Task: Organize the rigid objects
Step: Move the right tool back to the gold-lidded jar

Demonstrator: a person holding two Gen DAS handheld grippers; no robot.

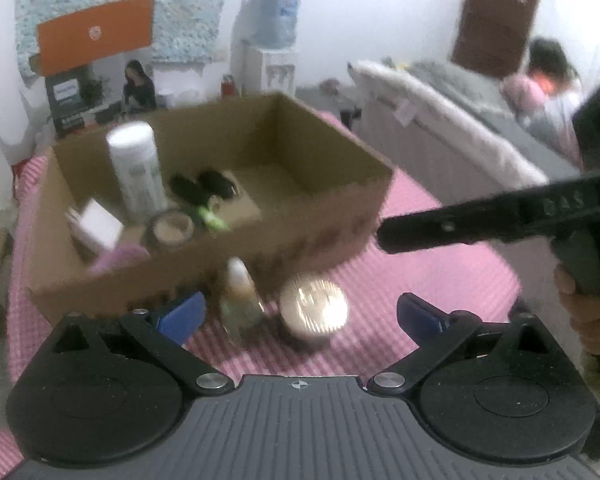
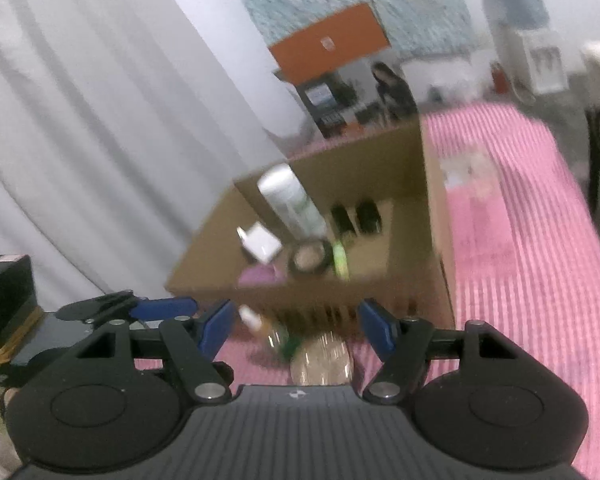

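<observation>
Both grippers, left (image 1: pixel 300 314) and right (image 2: pixel 296 330), hover low with jaws wide, empty, aimed at the small bottle (image 1: pixel 240 296) and gold-lidded jar (image 1: pixel 314 310) beside the cardboard box (image 1: pixel 332 216).

A lived-in home room — a water dispenser (image 1: pixel 275 36) at upper centre, a bed with fluffy blanket (image 1: pixel 440 120) at right, pale curtains (image 2: pixel 100 140) at left — people sit in the background.

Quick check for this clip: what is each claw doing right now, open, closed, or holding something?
Left claw: open, holding nothing, with the small bottle and gold-lidded jar ahead of it.
Right claw: open, holding nothing.
</observation>
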